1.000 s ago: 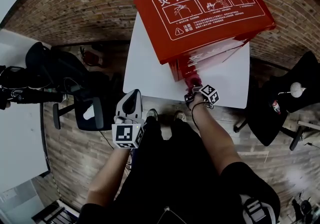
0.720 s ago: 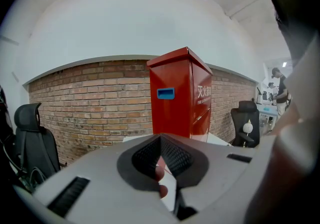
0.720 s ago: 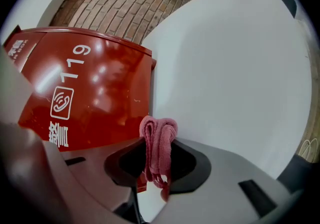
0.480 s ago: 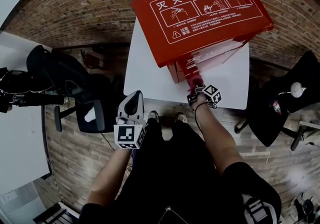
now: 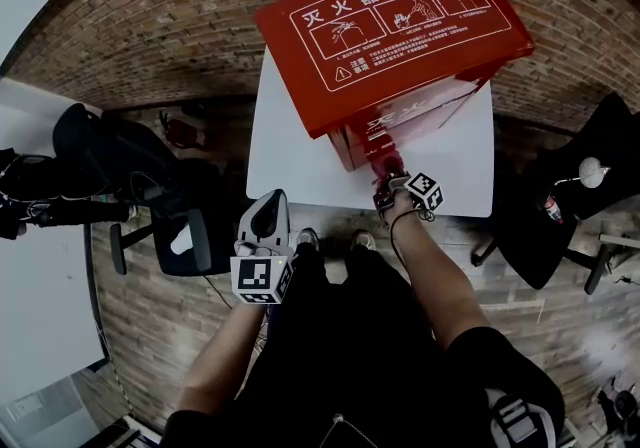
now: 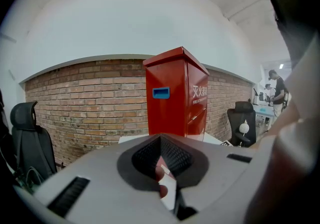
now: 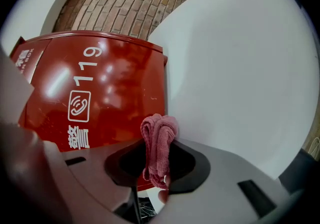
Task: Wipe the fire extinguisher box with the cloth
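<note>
While the right gripper (image 5: 388, 181) is pinching the bunched pink cloth (image 7: 159, 143) at the fire extinguisher box's (image 5: 400, 26) lower front, near the white table's (image 5: 290, 146) near edge, we are seeing bare tabletop open to the box's left. Our left gripper (image 5: 268, 208) is hanging off that edge, jaws together and empty (only the right gripper view is showing the "119" face).

1. fire extinguisher box (image 7: 100, 93): smooth, glossy red paint; I see bright reflections on it.
2. cloth (image 7: 159, 138): pinkish-red knit, rough, matt.
3. table (image 7: 240, 78): smooth, matt white.
4. wall (image 6: 90, 98): rough, matt brick.
5. right gripper (image 7: 157, 165): matt grey shell; I read it as plastic.
</note>
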Demonstrator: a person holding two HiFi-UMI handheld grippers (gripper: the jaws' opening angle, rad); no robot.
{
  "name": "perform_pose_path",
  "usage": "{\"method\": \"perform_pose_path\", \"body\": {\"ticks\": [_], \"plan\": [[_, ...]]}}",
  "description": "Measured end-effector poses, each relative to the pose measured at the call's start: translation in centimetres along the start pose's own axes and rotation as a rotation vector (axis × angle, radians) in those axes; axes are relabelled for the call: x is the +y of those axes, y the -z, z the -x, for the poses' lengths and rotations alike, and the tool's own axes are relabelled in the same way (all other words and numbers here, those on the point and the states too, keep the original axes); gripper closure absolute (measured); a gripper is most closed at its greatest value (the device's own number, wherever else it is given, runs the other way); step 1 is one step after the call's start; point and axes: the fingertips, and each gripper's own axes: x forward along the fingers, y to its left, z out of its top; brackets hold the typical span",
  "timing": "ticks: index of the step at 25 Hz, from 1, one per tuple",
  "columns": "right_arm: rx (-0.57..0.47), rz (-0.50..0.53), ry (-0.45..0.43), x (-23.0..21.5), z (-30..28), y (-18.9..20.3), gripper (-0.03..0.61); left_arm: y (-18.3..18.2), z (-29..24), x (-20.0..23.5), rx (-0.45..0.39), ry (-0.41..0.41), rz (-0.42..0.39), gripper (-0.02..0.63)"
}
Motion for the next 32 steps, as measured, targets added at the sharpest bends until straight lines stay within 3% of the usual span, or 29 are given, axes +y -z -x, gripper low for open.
{"method": "perform_pose_path", "body": {"ticks": [32], "plan": [[-0.022,-0.018,-0.137,7.1,3.8,0.8,0.471,-0.7,-1.1,-1.1,-0.024,0.069,0.012,0.586]]}}
